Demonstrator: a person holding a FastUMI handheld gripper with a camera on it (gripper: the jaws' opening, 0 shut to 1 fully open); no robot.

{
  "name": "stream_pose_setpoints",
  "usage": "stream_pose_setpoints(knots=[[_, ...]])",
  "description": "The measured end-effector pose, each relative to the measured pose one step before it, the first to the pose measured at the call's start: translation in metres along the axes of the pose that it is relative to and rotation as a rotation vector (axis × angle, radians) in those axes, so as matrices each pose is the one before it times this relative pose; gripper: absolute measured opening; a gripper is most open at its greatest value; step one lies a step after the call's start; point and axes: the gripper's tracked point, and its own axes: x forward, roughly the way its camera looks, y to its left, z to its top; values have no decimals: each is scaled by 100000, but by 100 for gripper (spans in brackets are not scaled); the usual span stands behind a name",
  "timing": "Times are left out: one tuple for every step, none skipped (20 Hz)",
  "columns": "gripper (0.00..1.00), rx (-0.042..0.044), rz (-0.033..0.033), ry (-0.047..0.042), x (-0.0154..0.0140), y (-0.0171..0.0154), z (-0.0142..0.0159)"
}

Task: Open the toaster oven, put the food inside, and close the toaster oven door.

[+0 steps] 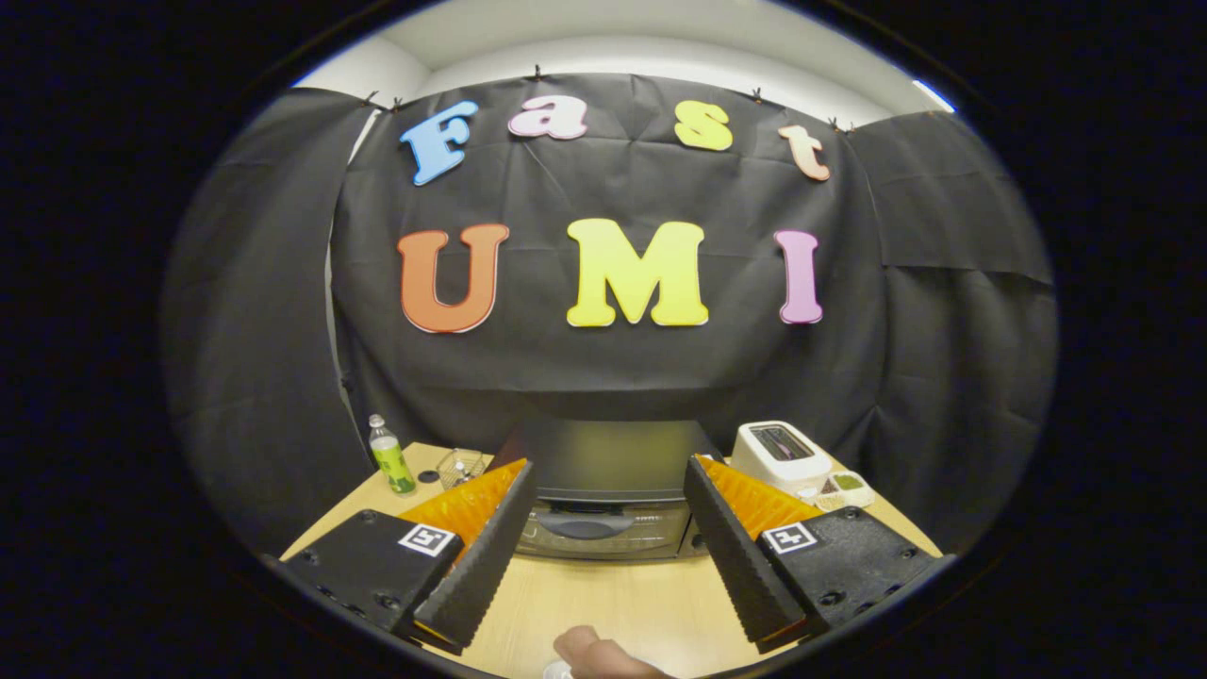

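A dark toaster oven (603, 490) stands on the wooden table (613, 594) straight ahead, its glass door shut and its handle facing me. My gripper (608, 490) hovers above the table in front of it, fingers wide open with nothing between them; the oven shows in the gap between the fingertips. A brownish piece of food (594, 651) lies on the table below and behind the fingers, close to me.
A white pop-up toaster (781, 455) and a small dish with green bits (842, 488) stand right of the oven. On the oven's left are a green-labelled bottle (390, 457), a small wire basket (459, 465) and a dark cap (429, 476).
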Motion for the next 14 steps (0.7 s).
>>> stream_pose_setpoints(knots=[[100,720,395,1994,1311,170,-804],[100,2026,647,3140,1385,386,-950],[100,1077,640,3616,1568,466,-1064],[100,468,766,3694,1446,522,-998],[100,517,-314,2991,1132,207,-879],[100,2101,-81,3331,1145,-28,-772],[100,591,-226,2140,959,80,-621],[100,915,-1049,1960,833,3,-668],[100,1363,-666,1427,532,-21,-483],[100,1402,-15,1117,730,198,-381],[100,745,-186,369,561,82,-143],[100,308,-1136,-753,268,-202,-158],[100,917,-1387,-1050,348,-282,284],[100,672,-230,-560,605,42,58]])
